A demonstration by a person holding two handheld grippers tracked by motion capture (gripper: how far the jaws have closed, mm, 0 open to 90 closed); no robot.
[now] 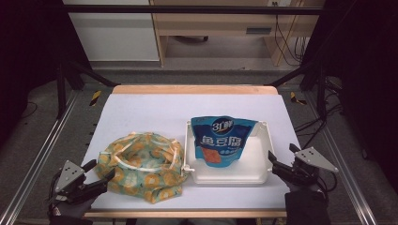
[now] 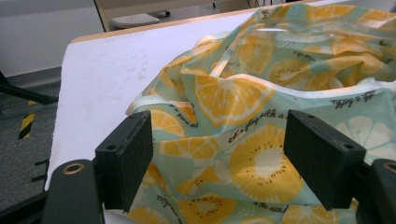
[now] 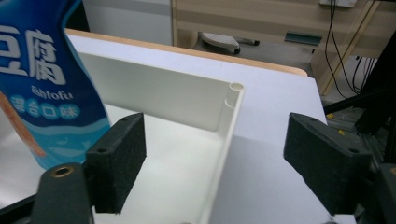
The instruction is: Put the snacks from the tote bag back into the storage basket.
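At the near left corner of the white table, the left gripper sits low with its jaws spread wide, pointing toward the crumpled fabric bag. In the left gripper view the two black pads stand well apart on either side of a fold of that cloth, and neither pad visibly presses it; nothing is held. The bag is pale green with a print of orange slices and lines of small black script, its cream-edged mouth gaping upward. It lies heaped on the near left part of the table, just beside the white plastic tray, whose left rim it touches or nearly touches.

The tray is shallow and rectangular, with small tube-like corner posts. A blue snack pouch leans in its left half, printed with large white Chinese characters and an orange picture low on its front; in the right gripper view the word "Fishtofu" reads on it.

At the near right, the right gripper hovers just off the tray's right near corner, jaws wide open and empty. In the right gripper view the tray's side wall runs up between the two pads, touching neither.
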